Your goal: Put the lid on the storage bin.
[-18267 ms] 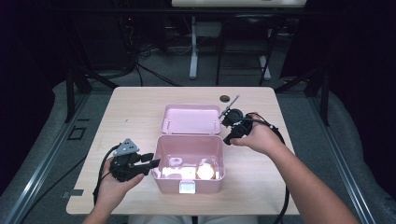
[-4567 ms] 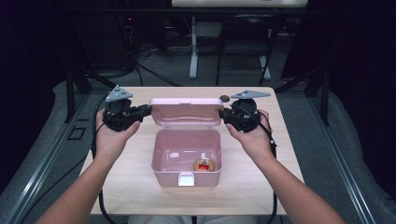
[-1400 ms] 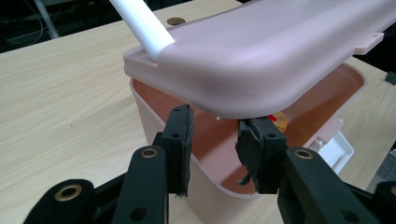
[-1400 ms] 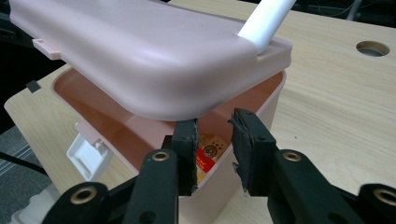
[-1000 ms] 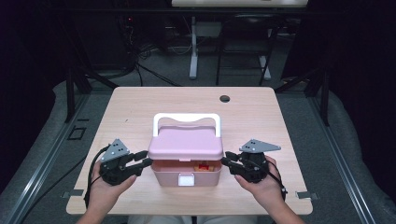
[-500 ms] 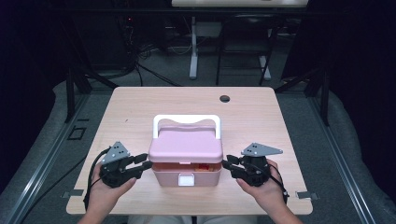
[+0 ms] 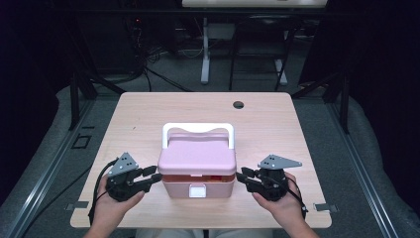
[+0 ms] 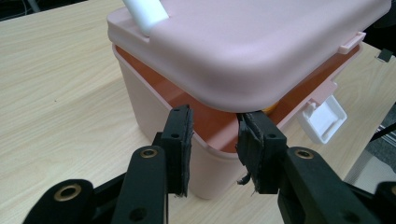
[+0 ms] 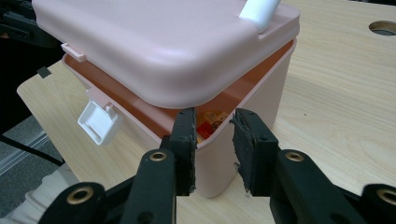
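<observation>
The pink box (image 7: 196, 171) stands on the wooden table (image 7: 148, 119), near the edge closest to me and roughly centred between my two hands. Its lid (image 7: 196, 157) rests over the body but is not fully seated: a gap runs along the front and both sides, and an orange interior shows through it. The white handle (image 7: 198, 130) lies at the rear of the lid. The white latch (image 7: 196, 191) hangs loose at the middle of the front wall, unfastened.

My left gripper (image 7: 151, 174) sits at the left front corner of the box. In the left gripper view, its jaws stand apart, one on each side of the corner where lid and body meet, with nothing clamped between the pads (image 8: 183, 140).

My right gripper (image 7: 243, 176) sits at the right front corner, mirrored. In the right gripper view, its jaws also stand apart, framing the corner of the box just below the lid edge; a small red and yellow item (image 9: 211, 122) shows inside through the gap. The pads grip nothing.

A dark round hole (image 7: 238, 105) lies in the table, well behind the box.
</observation>
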The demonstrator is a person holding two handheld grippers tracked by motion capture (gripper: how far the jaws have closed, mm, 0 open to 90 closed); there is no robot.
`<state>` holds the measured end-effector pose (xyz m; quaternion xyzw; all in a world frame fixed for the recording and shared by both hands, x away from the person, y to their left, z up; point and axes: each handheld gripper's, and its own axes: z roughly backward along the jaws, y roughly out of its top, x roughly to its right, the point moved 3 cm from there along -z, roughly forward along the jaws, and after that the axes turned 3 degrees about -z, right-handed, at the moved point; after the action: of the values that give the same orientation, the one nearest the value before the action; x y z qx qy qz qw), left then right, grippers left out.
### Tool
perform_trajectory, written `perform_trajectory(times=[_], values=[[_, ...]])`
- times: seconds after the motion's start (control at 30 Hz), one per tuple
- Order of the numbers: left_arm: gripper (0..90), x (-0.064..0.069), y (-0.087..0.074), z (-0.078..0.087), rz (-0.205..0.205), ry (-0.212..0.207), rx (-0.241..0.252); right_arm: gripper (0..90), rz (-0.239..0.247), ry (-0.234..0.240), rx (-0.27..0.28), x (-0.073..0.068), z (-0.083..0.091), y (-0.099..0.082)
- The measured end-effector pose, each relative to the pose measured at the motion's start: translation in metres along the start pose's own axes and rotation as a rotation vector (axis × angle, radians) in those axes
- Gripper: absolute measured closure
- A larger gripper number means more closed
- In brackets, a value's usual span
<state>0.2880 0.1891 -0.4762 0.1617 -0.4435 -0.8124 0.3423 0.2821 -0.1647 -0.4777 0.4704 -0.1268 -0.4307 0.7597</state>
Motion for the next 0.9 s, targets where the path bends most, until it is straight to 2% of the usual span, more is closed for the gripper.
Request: perform_trajectory(times=[0.4, 0.8, 0.9], values=[[63.9, 0.004, -0.006, 0.001, -0.012, -0.014, -0.026, 69.2, 0.006, -0.007, -0.001, 0.002, 0.004, -0.003], [63.3, 0.004, -0.012, 0.002, -0.002, -0.019, -0.047, 69.2, -0.004, -0.004, 0.002, 0.002, 0.003, -0.001], [61.0, 0.002, -0.014, 0.004, 0.015, -0.019, -0.031, 68.7, -0.008, -0.004, 0.002, 0.003, 0.004, -0.001]])
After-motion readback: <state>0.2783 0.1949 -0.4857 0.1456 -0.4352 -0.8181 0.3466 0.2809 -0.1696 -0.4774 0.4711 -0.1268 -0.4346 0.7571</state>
